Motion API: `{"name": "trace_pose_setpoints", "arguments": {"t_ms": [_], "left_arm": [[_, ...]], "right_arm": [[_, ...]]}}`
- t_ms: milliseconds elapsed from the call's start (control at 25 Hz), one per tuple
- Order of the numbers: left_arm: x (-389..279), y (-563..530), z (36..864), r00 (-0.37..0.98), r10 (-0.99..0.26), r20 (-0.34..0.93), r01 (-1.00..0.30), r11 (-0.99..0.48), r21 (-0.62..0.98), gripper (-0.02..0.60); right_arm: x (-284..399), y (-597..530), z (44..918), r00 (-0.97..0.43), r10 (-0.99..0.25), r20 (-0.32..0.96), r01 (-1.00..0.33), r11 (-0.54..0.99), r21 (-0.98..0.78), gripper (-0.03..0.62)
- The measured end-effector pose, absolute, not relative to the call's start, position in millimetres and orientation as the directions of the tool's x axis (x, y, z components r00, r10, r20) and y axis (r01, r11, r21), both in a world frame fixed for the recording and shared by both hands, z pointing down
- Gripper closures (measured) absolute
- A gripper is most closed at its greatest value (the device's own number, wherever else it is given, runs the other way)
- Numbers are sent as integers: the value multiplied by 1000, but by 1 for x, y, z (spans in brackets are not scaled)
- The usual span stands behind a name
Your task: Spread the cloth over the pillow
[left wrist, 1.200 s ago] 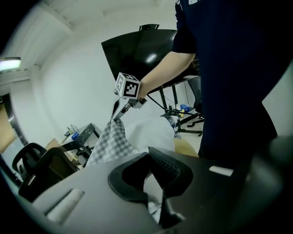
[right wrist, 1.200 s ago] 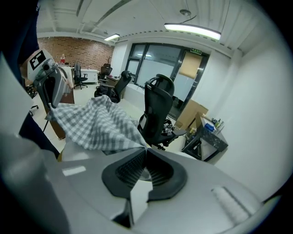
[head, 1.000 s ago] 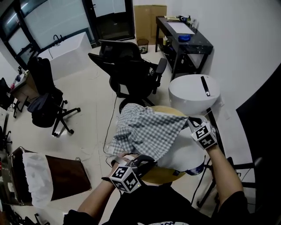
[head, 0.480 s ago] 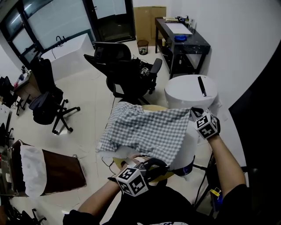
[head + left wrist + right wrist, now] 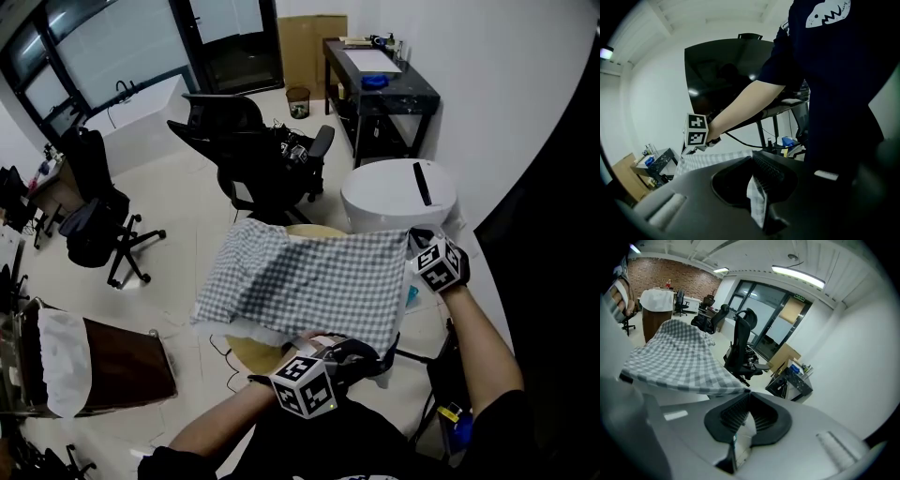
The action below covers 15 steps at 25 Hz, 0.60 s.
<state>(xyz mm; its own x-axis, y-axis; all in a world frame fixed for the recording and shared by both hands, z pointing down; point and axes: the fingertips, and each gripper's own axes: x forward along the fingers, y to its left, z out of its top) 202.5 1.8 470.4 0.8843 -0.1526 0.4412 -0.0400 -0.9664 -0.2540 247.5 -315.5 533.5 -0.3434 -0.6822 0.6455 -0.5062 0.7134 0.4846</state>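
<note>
A grey-and-white checked cloth (image 5: pixel 309 281) lies stretched flat over the white pillow (image 5: pixel 251 329), of which only a strip shows under the cloth's near left edge. The pillow rests on a round wooden table (image 5: pixel 246 353). My left gripper (image 5: pixel 361 354) is at the cloth's near edge, shut on a fold of it (image 5: pixel 757 201). My right gripper (image 5: pixel 411 244) is shut on the cloth's far right corner (image 5: pixel 736 391). In the right gripper view the cloth (image 5: pixel 679 362) spreads away to the left. In the left gripper view the right gripper's marker cube (image 5: pixel 696 133) shows beyond the cloth (image 5: pixel 708 159).
A round white bin (image 5: pixel 398 192) stands just beyond the right gripper. A black office chair (image 5: pixel 253 150) is behind the table and another (image 5: pixel 94 211) is at the left. A black desk (image 5: pixel 380 80) lines the far wall. A brown box with white cover (image 5: pixel 84 361) sits left.
The cloth has been pulled out from a bunched heap into a flat sheet that hides most of the pillow. The left gripper has moved right and nearer to me with its edge.
</note>
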Motion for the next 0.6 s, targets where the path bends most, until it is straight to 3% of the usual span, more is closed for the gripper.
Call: {"name": "trace_pose_setpoints", "arguments": {"t_ms": [600], "left_arm": [[304, 7, 513, 882, 31, 471, 97, -988, -117, 581]], "right_arm": [[332, -312, 589, -239, -680, 693, -460, 708, 536, 580]]}}
